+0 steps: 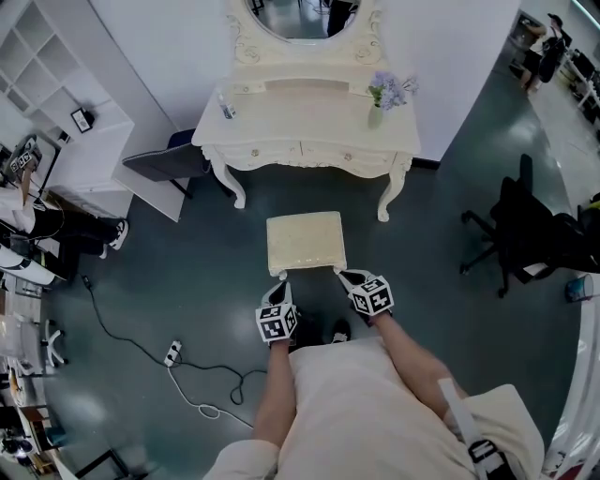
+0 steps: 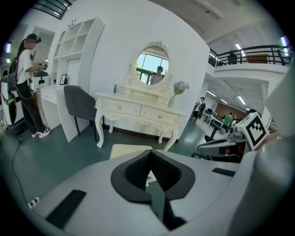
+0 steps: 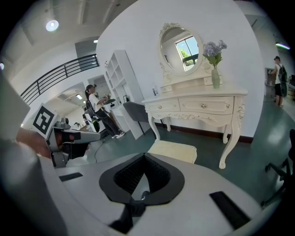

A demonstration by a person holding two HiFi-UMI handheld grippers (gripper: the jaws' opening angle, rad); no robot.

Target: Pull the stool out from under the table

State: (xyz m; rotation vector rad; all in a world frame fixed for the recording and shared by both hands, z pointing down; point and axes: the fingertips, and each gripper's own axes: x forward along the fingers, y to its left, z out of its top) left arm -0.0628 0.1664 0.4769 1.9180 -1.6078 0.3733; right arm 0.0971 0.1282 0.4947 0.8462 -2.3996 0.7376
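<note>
The stool (image 1: 306, 243) stands on the dark green floor (image 1: 187, 281) at the centre of the head view. It is fully clear of the bench (image 1: 309, 141), with open floor between its far edge and the bench's curved front legs. Judged from that gap, the pull looks as good as done.

The left gripper (image 1: 281, 284) and the right gripper (image 1: 347, 276) sit just beside the stool's two near corners, one on each side. Gripping a wide seat there would let it be drawn straight back without twisting. I cannot tell from above whether either one touches the cushion.

The left fingers (image 2: 136, 171) are pressed together with nothing caught between them, and the stool's pale top shows beyond them. The right fingers (image 3: 129, 177) are pressed together the same way, and nothing is pinched there either.

The person stands directly behind the stool at the bottom of the frame, facing the bench.

At the top of the frame the bench carries a vase of purple flowers (image 1: 378, 108) toward its right end. An oval mirror (image 1: 305, 19) rises behind it against the wall.

A grey chair (image 1: 164, 167) sits to the bench's left and a black office chair (image 1: 525, 234) at the right edge, both well apart from the stool.
</note>
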